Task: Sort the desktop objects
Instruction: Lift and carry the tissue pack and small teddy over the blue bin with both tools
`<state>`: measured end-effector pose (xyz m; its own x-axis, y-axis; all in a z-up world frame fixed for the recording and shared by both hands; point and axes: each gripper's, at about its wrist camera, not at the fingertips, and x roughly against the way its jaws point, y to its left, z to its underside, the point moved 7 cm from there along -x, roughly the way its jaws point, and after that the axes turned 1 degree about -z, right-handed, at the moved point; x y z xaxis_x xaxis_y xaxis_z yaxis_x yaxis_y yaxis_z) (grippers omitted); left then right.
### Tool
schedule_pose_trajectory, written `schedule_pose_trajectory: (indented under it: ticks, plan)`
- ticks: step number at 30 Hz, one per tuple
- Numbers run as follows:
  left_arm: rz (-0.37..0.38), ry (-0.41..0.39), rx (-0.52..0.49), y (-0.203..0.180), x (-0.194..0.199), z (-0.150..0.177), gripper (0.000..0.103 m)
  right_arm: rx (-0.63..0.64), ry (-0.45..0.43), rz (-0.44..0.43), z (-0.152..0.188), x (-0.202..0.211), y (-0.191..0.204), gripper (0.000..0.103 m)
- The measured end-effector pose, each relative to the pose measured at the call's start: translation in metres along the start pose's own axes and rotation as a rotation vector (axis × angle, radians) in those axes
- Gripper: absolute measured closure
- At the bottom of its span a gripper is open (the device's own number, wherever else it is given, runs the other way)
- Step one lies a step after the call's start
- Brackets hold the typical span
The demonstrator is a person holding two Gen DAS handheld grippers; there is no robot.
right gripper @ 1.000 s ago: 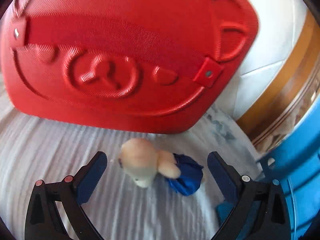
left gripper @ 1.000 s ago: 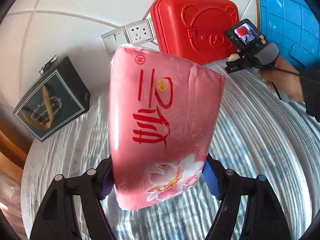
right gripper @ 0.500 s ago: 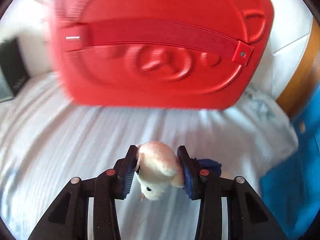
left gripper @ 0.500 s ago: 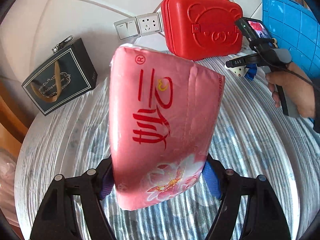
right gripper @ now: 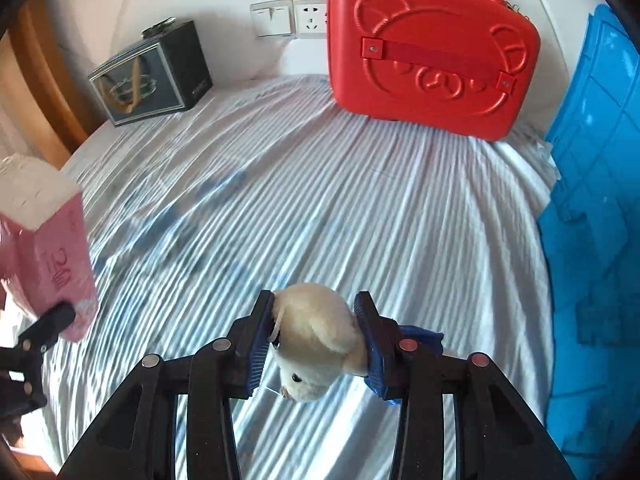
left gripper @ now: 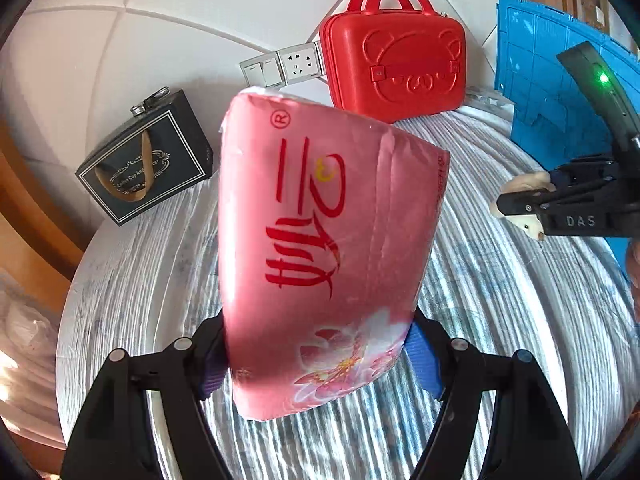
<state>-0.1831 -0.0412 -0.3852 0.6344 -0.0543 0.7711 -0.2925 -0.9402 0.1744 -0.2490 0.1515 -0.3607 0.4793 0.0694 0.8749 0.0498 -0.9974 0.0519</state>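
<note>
A pink tissue pack with red writing and flowers stands up between the blue pads of my left gripper, which is shut on its lower end and holds it above the striped cloth. The same tissue pack shows at the left edge of the right wrist view. My right gripper is shut on a small cream plush toy with a blue body part behind the right finger, lifted off the cloth. In the left wrist view that plush toy hangs in the right gripper at the far right.
A red bear-embossed case stands against the white wall at the back. A dark gift bag sits at the back left, beside wall sockets. A blue plastic crate lines the right side. A wooden frame borders the left.
My right gripper closed on the plush toy beside the red case, lifted it and pulled well back. My left gripper with the tissue pack drew back from the wall and rose a little.
</note>
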Motion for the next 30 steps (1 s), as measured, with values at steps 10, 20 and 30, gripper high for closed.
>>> schedule_pose_trajectory:
  ticks: [10,20,30]
  plan:
    - [-0.002,-0.045,0.029,-0.002,0.101,-0.019,0.029,0.045,-0.039,-0.006,0.029,0.124,0.013,0.062]
    - [-0.028,-0.111,0.049,-0.023,0.182,-0.041,0.029,0.098,-0.142,-0.045,0.043,0.226,0.014,0.062]
    - [-0.016,-0.16,0.023,-0.087,0.235,-0.073,0.029,0.134,-0.226,-0.081,0.062,0.288,-0.012,0.062]
